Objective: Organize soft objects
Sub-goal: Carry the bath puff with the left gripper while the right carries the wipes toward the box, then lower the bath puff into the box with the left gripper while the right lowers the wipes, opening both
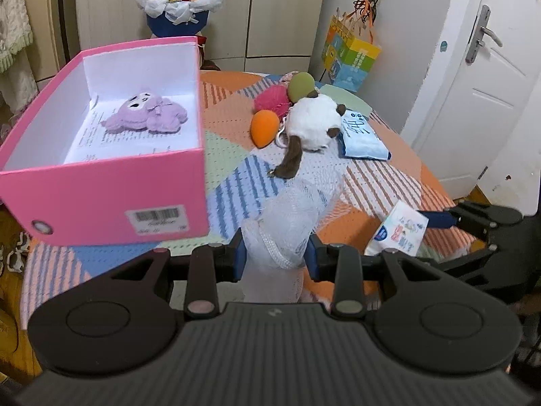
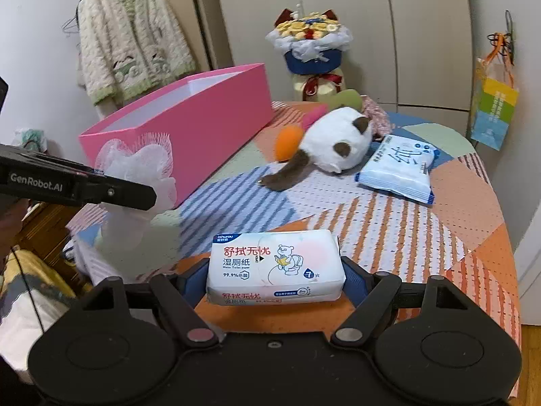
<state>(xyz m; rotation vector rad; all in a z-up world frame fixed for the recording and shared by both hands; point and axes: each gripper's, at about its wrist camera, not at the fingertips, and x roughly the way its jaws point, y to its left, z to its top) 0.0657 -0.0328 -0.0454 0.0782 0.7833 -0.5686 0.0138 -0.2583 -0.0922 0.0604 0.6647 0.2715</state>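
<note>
My left gripper (image 1: pixel 274 252) is shut on a white mesh bath puff (image 1: pixel 290 216), held above the patchwork bed cover just right of the pink box (image 1: pixel 101 199). A purple plush (image 1: pixel 148 115) lies inside that box. My right gripper (image 2: pixel 274 275) is shut on a white wet-wipe pack (image 2: pixel 275 265) with red print, lifted over the bed's near edge. That pack (image 1: pixel 399 233) also shows in the left wrist view, between the right gripper's fingers (image 1: pixel 436 220). The left gripper (image 2: pixel 148 196) with the puff (image 2: pixel 142 165) appears in the right wrist view before the box (image 2: pixel 203 128).
A white and brown plush cat (image 1: pixel 311 125), an orange sponge (image 1: pixel 265 127), a green sponge (image 1: pixel 300 86), a pink puff (image 1: pixel 272 99) and a blue wipe pack (image 1: pixel 361 135) lie mid-bed. A flower bouquet (image 1: pixel 179 0) stands behind the box. A door (image 1: pixel 473 84) stands right; a cardigan (image 2: pixel 132 40) hangs left.
</note>
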